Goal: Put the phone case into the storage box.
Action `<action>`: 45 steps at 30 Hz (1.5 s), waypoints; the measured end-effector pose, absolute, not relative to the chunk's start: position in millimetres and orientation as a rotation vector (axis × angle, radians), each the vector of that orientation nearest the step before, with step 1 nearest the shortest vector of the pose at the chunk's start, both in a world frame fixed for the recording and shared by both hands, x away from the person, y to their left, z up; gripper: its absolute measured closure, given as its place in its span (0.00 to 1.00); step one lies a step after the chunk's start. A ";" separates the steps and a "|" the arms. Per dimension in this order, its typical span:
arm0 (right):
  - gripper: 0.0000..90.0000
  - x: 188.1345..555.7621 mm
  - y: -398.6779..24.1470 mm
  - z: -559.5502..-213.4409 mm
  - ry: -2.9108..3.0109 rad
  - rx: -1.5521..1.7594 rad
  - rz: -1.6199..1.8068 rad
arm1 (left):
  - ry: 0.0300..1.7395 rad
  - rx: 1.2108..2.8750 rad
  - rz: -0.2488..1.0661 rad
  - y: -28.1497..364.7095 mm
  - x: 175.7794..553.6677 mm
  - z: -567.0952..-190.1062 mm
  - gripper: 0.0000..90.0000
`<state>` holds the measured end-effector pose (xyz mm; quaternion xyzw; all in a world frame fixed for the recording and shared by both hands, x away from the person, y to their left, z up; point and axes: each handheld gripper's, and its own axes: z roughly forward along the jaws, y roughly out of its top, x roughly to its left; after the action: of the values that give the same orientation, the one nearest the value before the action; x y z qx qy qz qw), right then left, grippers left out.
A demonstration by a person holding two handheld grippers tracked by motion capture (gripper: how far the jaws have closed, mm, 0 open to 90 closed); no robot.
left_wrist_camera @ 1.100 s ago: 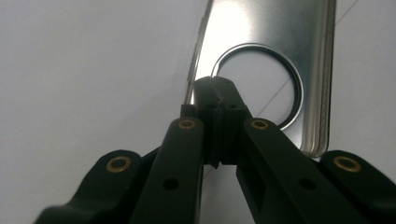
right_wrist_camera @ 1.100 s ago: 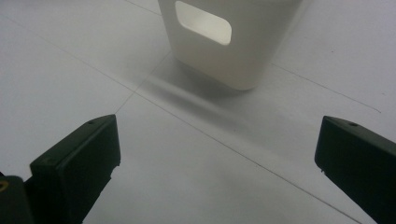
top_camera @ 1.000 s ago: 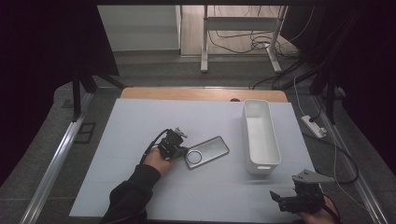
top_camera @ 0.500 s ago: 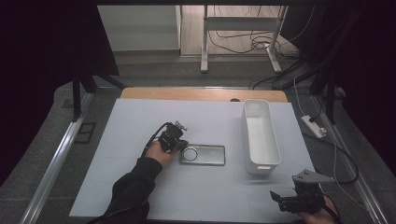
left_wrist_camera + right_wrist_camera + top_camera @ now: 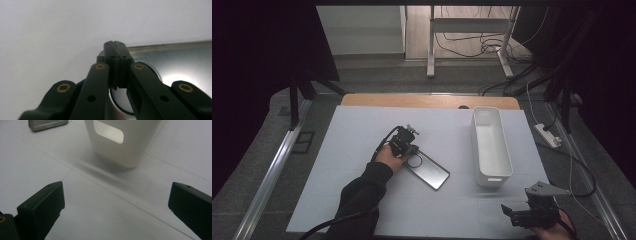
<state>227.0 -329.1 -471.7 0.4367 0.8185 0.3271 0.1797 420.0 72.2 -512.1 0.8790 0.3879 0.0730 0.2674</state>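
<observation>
we see the left hand-held gripper point(image 5: 408, 148) with its jaws pressed together, their tips resting on the near-left end of a flat, grey metal rectangular tin lid with a round ring point(image 5: 428, 170), which lies slantwise on the white counter point(image 5: 362, 130). the right hand-held gripper point(image 5: 526, 212) hovers with its jaws spread wide and nothing between them. just ahead of it stands a long white plastic bin with a handle cut-out point(image 5: 492, 147), and the lid lies farther off to its left.
</observation>
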 end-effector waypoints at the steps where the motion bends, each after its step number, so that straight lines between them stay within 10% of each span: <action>1: 0.01 226.9 -329.1 -471.8 2.313 1.234 0.924 | 1.039 2.379 0.198 69.7 421.2 -511.5 0.99; 45: 0.01 226.6 -329.4 -471.7 2.315 1.232 0.927 | 0.837 2.437 0.114 15.5 397.4 -504.6 0.99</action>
<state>226.6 -329.4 -471.7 0.4358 0.8188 0.3278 0.1793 397.4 15.5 -504.6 0.9078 0.3116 0.0426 0.2775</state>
